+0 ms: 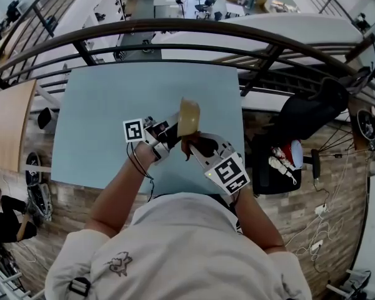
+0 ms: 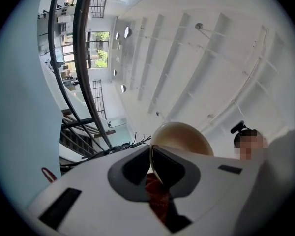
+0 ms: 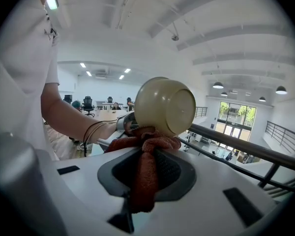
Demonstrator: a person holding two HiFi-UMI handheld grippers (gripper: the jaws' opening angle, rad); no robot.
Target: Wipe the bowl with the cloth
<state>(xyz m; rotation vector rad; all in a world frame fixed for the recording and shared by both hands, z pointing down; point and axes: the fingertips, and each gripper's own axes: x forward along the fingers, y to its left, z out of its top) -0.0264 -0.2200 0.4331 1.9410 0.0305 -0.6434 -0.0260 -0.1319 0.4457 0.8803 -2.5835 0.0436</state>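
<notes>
Bowl (image 1: 189,117) is in mid-air at frame centre, above the desk (image 1: 100,124), tipped on edge. Left tool (image 2: 151,162) is clamped on its rim, wall btwn the pads. Right tool (image 3: 145,168) is clamped on the cloth (image 3: 143,191), bunched end against bowl's lower outside. Bowl looks light, stiff, smooth, so prob. slippery w/ a rim-only hold. Cloth is soft and holds best bunched.
</notes>
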